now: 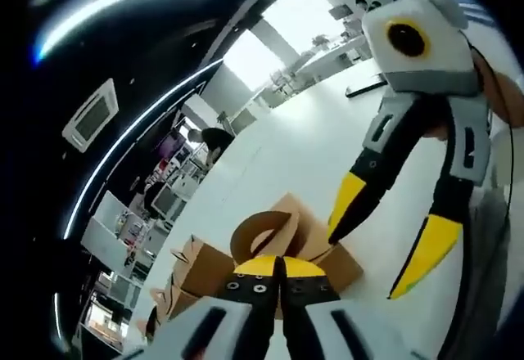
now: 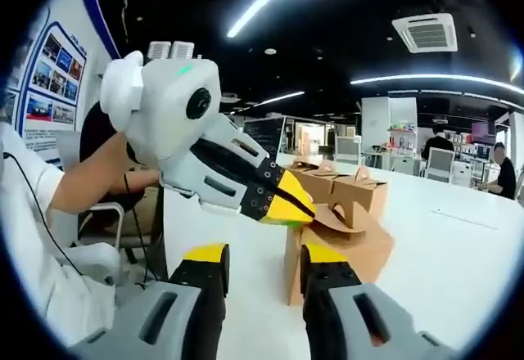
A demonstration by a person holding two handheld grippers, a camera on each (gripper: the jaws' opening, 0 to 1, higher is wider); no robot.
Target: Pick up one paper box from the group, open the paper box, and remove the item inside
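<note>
We are in a large open-plan office or lab hall. Overhead we see a dark ceiling with long strip lights (image 2: 270,0) and a square air-conditioning vent (image 2: 426,31). Glass-walled rooms (image 2: 315,137) line the far side. Beyond the far edge of our long white table (image 2: 458,245), people sit at desks with monitors and chairs (image 2: 442,162). On the wall at the left we see a blue-framed board of posters (image 2: 45,74). In the left gripper view, more desks with screens (image 1: 164,200) stand in rows.
</note>
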